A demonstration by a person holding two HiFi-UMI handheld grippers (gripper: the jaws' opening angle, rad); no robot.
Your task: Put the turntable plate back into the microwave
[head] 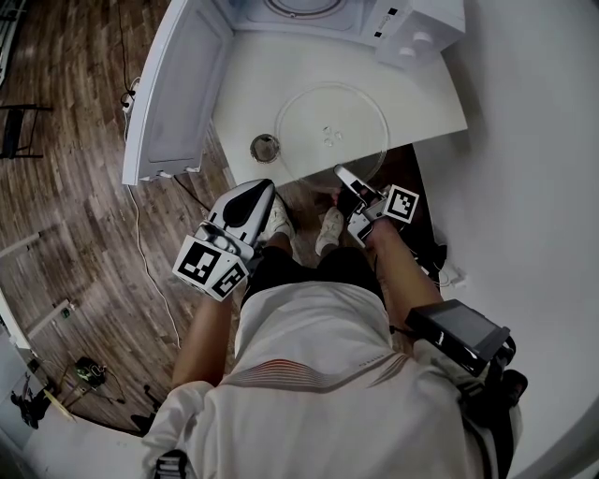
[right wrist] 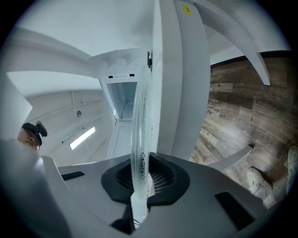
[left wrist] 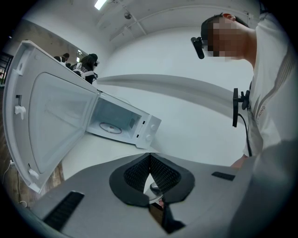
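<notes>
The clear glass turntable plate (head: 332, 131) lies flat on the white table (head: 243, 94), its near rim reaching the table's front edge. My right gripper (head: 344, 175) is shut on that near rim. In the right gripper view the plate (right wrist: 139, 135) runs edge-on between the dark pads of that gripper (right wrist: 142, 174). The white microwave (head: 309, 14) stands at the back with its door (head: 178, 84) swung wide to the left. My left gripper (head: 265, 187) hovers shut and empty at the table's front edge, left of the plate. The left gripper view shows its touching tips (left wrist: 149, 155) and the open microwave (left wrist: 121, 123).
A small round metal cup (head: 265, 147) stands on the table just left of the plate. The person's shoes (head: 328, 229) are on the wood floor below the table edge. A cable (head: 140, 234) trails across the floor at left. A white wall fills the right side.
</notes>
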